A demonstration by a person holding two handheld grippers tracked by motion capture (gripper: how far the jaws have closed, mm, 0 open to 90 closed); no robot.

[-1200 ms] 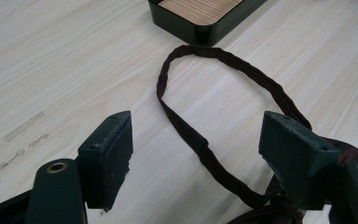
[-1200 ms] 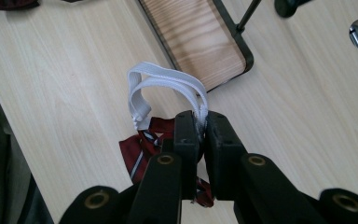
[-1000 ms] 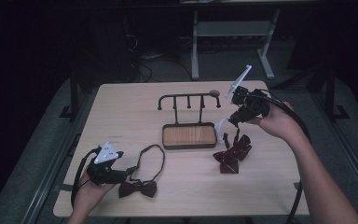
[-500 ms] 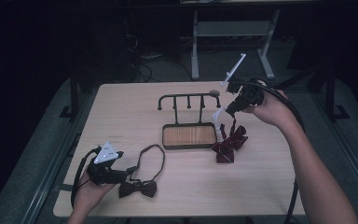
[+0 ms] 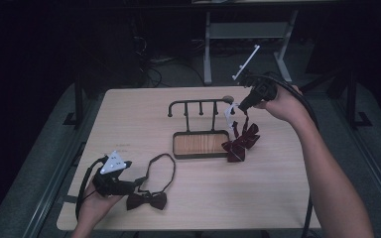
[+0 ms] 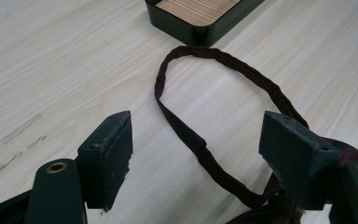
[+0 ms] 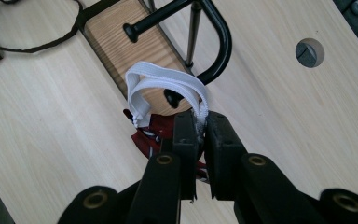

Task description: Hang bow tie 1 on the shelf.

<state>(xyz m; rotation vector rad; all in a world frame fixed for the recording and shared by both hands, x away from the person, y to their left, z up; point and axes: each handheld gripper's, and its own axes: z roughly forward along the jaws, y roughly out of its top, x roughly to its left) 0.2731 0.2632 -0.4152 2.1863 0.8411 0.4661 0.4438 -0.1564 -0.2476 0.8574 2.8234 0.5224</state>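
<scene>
Two bow ties are in play: a red one (image 5: 241,143) is held up by its white band (image 7: 165,83) in the tightly closed right gripper (image 7: 200,130), just beside the rack (image 5: 199,105). The band's loop is best kept open and passed over a peg end. The left gripper (image 6: 196,154), jaws wide, straddles the dark tie's strap (image 6: 200,144) on the table (image 5: 278,198).

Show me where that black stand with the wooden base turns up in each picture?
High view: the stand sits mid-table.
Left gripper view: one corner of its base at the top edge, beyond the dark strap loop.
Right gripper view: top centre, behind the white strap pinched in the right claw.
Shared landmark: the light wooden base panel.
</scene>
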